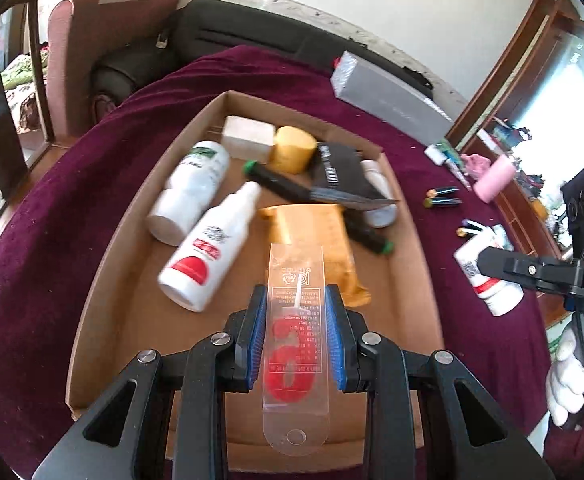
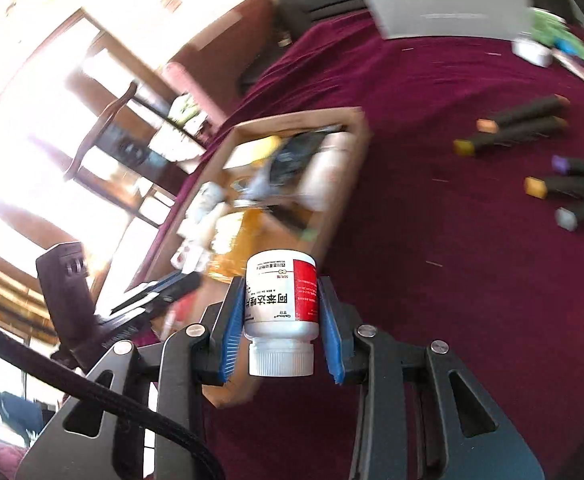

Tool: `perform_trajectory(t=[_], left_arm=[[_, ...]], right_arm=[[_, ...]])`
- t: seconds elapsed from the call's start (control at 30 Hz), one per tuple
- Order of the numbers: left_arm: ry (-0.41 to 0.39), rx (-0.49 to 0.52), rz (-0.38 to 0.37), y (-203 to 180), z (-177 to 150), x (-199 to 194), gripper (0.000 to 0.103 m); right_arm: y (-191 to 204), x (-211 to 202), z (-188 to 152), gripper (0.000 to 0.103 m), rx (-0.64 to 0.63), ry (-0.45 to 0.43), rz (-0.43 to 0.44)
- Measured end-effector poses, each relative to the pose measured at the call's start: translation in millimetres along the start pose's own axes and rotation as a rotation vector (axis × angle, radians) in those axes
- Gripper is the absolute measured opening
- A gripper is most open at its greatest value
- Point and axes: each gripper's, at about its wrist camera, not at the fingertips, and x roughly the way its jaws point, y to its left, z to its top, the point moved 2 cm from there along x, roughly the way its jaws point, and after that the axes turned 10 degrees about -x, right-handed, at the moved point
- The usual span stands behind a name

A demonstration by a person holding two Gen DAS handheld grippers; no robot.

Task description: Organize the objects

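Am carrying two items to cardboard tray (image 1: 91, 312). Left claw (image 1: 296, 332) clamping candle packet (image 1: 294, 344) above tray's near end; right claw (image 2: 280, 320) clamping pill bottle (image 2: 280, 304) beside tray. Next: lowering, releasing into bare spots.

Both views are lit by strong daylight. In the right wrist view the windows (image 2: 51, 128) are blown out to white glare, and the cardboard box (image 2: 344, 200) beside them is smeared by motion blur. The left wrist view is sharper. Straight lines are bent toward the dark, vignetted corners.
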Motion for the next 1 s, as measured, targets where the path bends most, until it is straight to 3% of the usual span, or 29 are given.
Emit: perform_trajectory(t=[0.2,0.4,0.6,0.83,1.0], left_arm=[[0.011,-0.004,0.015,11.3,4.9,8.7,0.024],[0.017,-0.035,-0.018,20.2,7.3,8.4,0.025],[0.015,-0.055,-0.059,20.7,7.4,1.7,0.039],[-0.050,-0.058,-0.076,17.1,10.3,-25.2,0.042],[-0.101,-0.031,-0.102,2.7,7.3,-43.3,0.047]], right_arm=[[21.9,51.2,18.3,0.033,-0.055,0.071,-0.084],[26.6,83.2,25.2,0.033,-0.110,0.123,-0.167],[26.8,87.2,25.1,0.034,-0.130,0.140,-0.231],[29.8,62.7,23.8,0.034,-0.136,0.054,-0.235],[17.3,26.6,17.1,0.046,-0.073,-0.062,-0.166]])
